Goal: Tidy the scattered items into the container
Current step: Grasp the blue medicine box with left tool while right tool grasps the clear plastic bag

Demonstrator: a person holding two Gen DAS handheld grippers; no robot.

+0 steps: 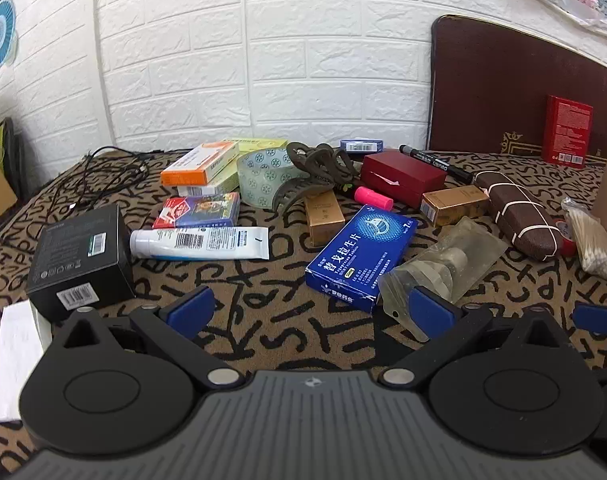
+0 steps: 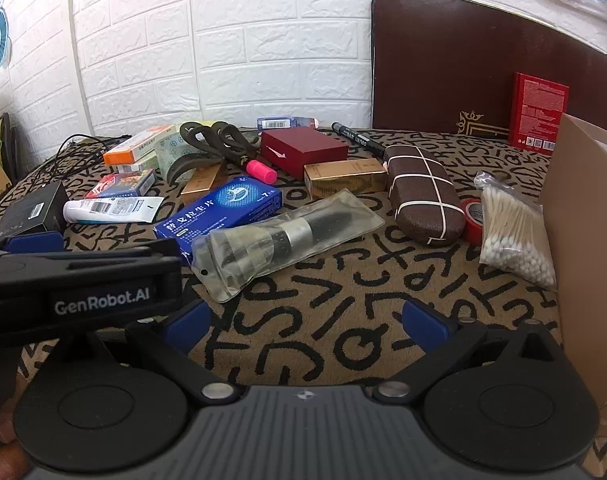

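Right hand-held gripper (image 2: pixel 305 322) spread wide, empty, above patterned desk (image 2: pixel 343 300). Bagged tool (image 2: pixel 279 236) lies ahead. Cardboard container (image 2: pixel 587 216) at right.

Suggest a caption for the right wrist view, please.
Open right gripper hovers before a bagged shaver, cotton swabs and cardboard box.
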